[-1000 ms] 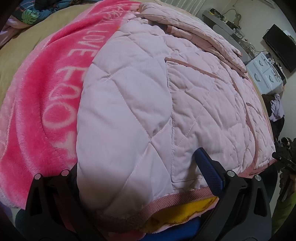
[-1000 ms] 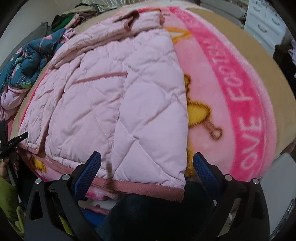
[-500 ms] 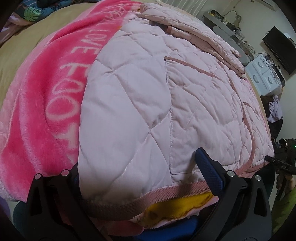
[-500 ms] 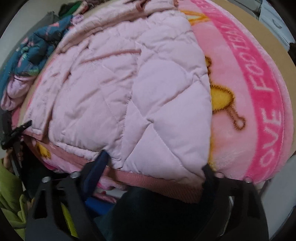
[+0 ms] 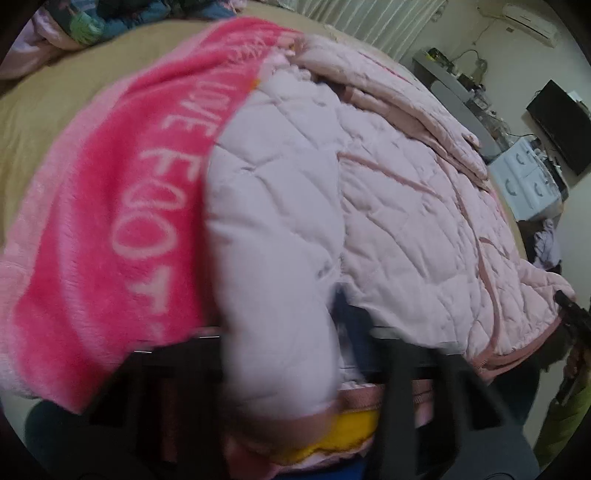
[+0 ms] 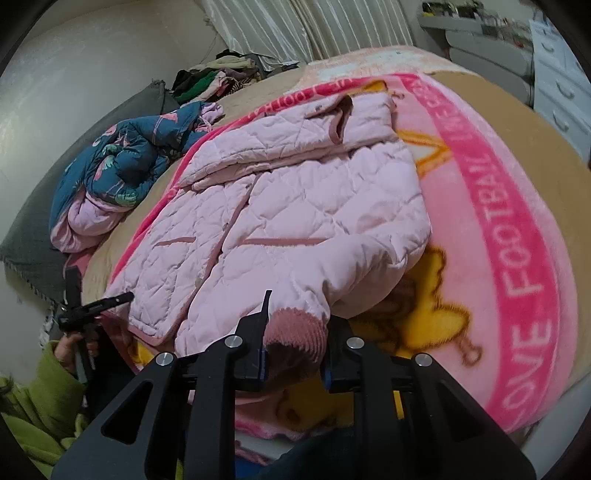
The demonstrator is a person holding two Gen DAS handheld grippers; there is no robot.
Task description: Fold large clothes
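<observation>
A bright pink fleece blanket (image 6: 517, 236) with white lettering and a yellow cartoon print covers a bed with a tan sheet (image 6: 546, 147). At the bed's far left corner lies a crumpled dark blue quilt (image 6: 122, 166) with a floral pattern, beside a grey pillow (image 6: 40, 236). Behind it sits a heap of mixed clothes (image 6: 218, 77) below pale curtains (image 6: 306, 26). To the right stand white drawers (image 5: 528, 181), a grey shelf (image 5: 454, 88) cluttered with small items, and a dark screen (image 5: 565, 125) on the wall.
</observation>
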